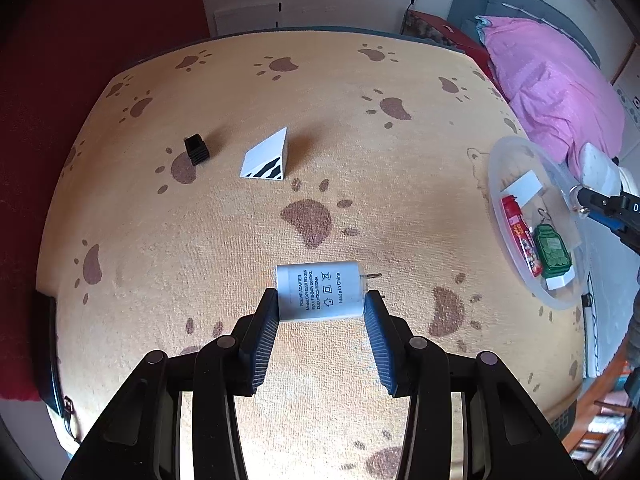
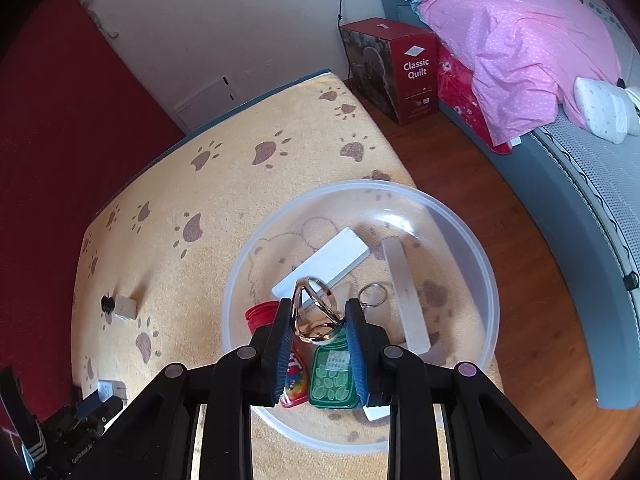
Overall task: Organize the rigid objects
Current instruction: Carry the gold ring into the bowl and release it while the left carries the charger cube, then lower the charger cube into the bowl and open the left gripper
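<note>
Over the paw-print counter (image 1: 224, 240), both grippers are carrying stuff.
The left gripper (image 1: 322, 304) has its jaws pinching a white power adapter (image 1: 318, 290), held above the cloth, with a black ribbed cube (image 1: 197, 149) and a white wedge with black stripes (image 1: 267, 158) sitting further back. The right gripper (image 2: 320, 320) hangs over the clear plastic bowl (image 2: 472, 240), jaws squeezing a shiny metal ring holder (image 2: 316, 312), right above a green tin (image 2: 334, 380) and white blocks.

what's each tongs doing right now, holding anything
Left tongs: closed on the white adapter, above the cloth.
Right tongs: around a metal ring over the bowl; whether the grip is firm cannot be told.
</note>
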